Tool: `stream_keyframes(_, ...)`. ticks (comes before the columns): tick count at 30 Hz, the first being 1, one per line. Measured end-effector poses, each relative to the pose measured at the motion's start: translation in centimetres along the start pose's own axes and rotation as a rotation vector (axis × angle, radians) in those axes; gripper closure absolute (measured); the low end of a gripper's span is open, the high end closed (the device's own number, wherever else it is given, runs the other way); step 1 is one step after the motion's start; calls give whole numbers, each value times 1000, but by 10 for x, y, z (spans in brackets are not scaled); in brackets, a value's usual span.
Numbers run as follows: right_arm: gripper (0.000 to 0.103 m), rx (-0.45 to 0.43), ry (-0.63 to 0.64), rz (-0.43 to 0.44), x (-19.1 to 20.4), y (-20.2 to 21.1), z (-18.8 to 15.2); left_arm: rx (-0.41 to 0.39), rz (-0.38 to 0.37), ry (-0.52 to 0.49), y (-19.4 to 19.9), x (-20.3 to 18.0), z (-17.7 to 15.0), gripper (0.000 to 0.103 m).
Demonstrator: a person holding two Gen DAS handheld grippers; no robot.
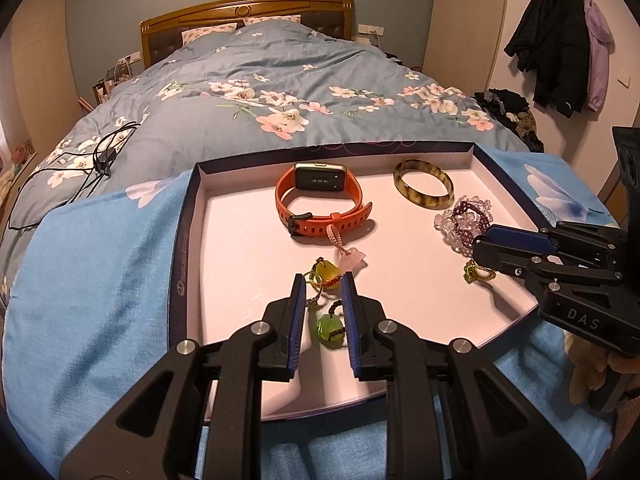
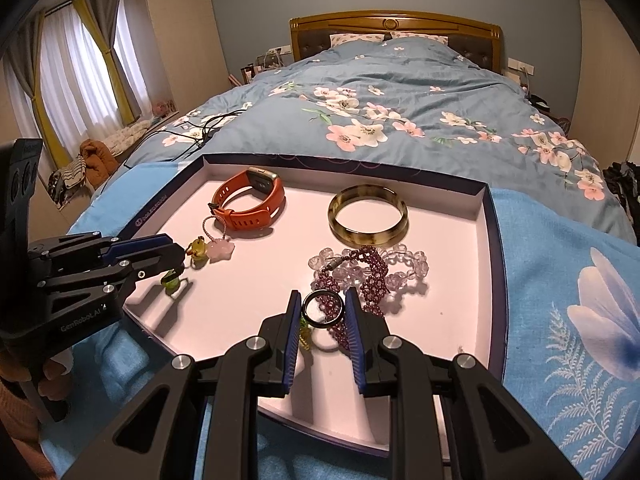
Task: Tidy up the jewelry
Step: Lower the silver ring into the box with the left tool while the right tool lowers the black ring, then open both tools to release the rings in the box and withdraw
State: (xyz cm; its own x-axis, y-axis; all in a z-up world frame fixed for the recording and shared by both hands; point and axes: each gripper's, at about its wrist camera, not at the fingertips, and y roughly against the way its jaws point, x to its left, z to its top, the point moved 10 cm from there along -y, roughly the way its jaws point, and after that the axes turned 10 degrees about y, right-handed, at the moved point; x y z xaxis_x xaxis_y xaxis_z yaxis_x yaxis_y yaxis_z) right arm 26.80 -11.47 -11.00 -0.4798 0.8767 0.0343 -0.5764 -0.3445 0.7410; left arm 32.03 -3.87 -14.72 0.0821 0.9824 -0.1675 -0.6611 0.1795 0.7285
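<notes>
Right gripper [image 2: 322, 312] clamps dark ring [image 2: 323, 309]; left gripper [image 1: 323, 294] pinches keyring [image 1: 316, 280].

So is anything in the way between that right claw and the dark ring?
Nothing visible: the dark ring already sits clamped between the right gripper's pads, above the purple bead bracelet in the tray.

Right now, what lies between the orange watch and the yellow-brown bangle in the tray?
Nothing: in both wrist views the stretch of pink tray floor between the orange watch and the bangle is bare. The bead bracelets lie nearer, in front of the bangle.
</notes>
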Motion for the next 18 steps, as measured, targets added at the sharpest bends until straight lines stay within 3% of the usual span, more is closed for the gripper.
stream_keyframes(3, 83, -3, -1, -3, -1, 0, 0, -3, 1, 0, 0, 1, 0, 83)
stream_keyframes(7, 82, -9, -7, -2, -1, 3, 0, -13, -5, 2, 4, 0, -1, 73)
stream_keyframes(12, 73, -37, -14, -2, 0, 12, 2, -35, -9, 9, 14, 1, 0, 63)
stream_keyframes(15, 67, -52, -20, -4, 1, 18, 1, -54, -10, 8, 22, -2, 2, 52)
stream_keyframes(18, 56, -66, -24, -7, 2, 22, 0, -92, -5, 1, 33, -3, 4, 35)
